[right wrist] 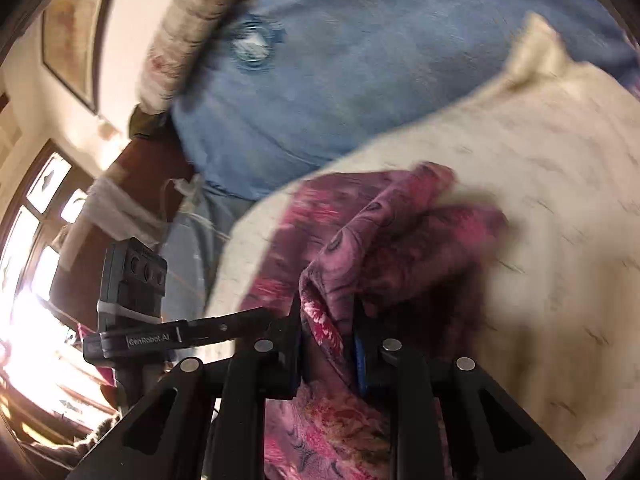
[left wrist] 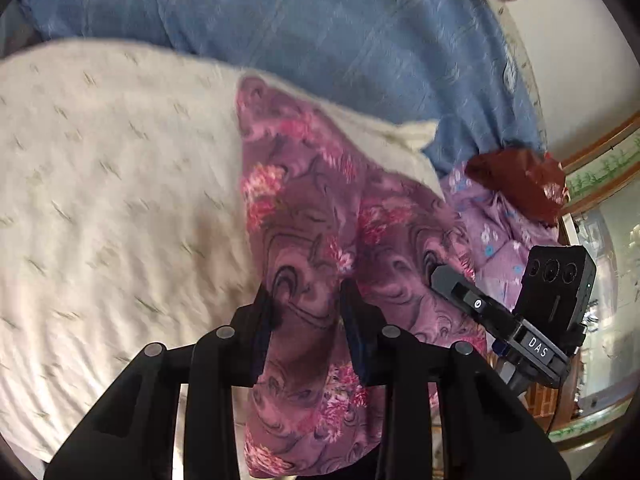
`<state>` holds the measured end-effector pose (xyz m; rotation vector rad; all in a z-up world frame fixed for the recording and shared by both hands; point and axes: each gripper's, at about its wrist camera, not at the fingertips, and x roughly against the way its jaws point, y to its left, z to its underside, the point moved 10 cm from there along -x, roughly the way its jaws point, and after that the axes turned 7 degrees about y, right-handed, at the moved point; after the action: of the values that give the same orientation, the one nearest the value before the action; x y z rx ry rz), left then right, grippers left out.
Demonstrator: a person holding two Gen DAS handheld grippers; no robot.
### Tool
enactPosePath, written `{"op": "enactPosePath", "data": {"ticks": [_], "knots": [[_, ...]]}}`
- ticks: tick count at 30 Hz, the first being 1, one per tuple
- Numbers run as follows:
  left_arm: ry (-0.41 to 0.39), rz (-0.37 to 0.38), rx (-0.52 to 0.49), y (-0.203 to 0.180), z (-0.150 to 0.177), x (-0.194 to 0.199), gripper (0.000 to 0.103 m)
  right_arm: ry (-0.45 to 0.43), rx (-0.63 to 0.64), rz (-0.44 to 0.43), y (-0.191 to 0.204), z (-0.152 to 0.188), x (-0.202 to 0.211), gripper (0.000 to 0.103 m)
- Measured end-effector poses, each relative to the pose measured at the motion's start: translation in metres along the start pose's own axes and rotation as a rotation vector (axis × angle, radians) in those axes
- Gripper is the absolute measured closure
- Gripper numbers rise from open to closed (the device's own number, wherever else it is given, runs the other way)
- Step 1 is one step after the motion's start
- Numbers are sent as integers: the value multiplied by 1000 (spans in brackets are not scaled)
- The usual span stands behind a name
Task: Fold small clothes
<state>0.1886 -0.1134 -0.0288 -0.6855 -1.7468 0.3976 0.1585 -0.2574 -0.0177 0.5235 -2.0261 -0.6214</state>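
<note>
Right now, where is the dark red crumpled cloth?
In the left wrist view, the dark red crumpled cloth lies at the far right, on the lilac flowered fabric, beside the blue sheet.

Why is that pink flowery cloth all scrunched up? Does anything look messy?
The pink floral garment is bunched and twisted, not flat, because the left gripper and right gripper each pinch part of it over the cream bedspread. A lilac flowered cloth lies crumpled beside it, unfolded.
</note>
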Motion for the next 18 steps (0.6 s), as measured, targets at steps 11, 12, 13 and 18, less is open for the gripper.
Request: {"op": "enactPosePath", "data": {"ticks": [11,12,13,18], "knots": [[-51,-93,39,73,-44,35,52,11,-78,92,-5,-15,-46,82],[-16,-82,62,78,-42,21,51,21,-99,150,-24,-5,-40,81],[16,-63,86,82,-39,7,51,35,-113,198,-39,4,-35,81],[141,-4,110,76,-14,-45,51,71,-212,-4,-53,26,-21,69]]}}
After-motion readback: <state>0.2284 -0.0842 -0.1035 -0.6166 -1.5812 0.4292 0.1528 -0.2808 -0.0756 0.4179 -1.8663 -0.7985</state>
